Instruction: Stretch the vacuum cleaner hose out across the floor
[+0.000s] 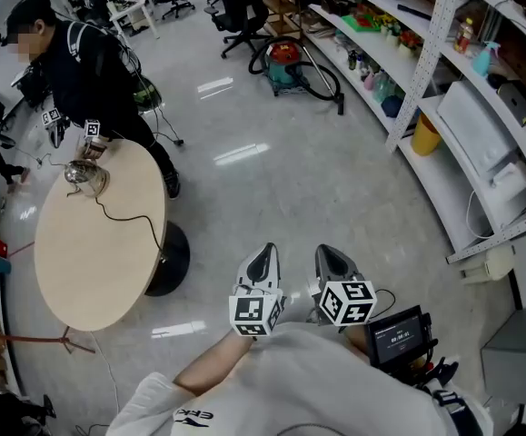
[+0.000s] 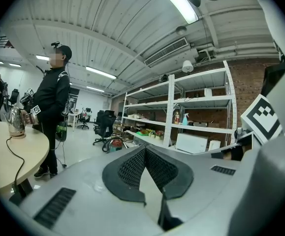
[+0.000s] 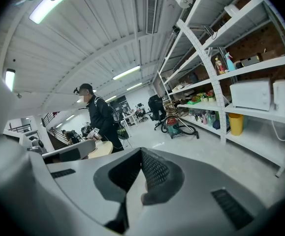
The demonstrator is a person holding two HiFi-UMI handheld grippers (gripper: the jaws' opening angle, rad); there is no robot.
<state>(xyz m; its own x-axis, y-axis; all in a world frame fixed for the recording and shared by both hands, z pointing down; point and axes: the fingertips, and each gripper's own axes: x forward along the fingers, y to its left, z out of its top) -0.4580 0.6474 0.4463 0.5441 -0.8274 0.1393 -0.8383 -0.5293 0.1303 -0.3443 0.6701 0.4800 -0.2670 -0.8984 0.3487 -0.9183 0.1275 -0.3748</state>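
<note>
The vacuum cleaner (image 1: 283, 62), red on top with a green body, stands on the floor at the far end of the room beside the shelves. Its black hose (image 1: 324, 80) lies coiled around it, with the wand running to the right. It shows small in the left gripper view (image 2: 115, 143) and in the right gripper view (image 3: 174, 126). My left gripper (image 1: 261, 263) and right gripper (image 1: 333, 263) are held close to my body, side by side, both shut and empty. Both are far from the vacuum cleaner.
A round wooden table (image 1: 99, 234) with a kettle (image 1: 83, 174) and its cord stands at the left, and a person (image 1: 90, 62) in black is beside it. Metal shelving (image 1: 444, 107) lines the right side. Office chairs (image 1: 240, 12) stand at the back.
</note>
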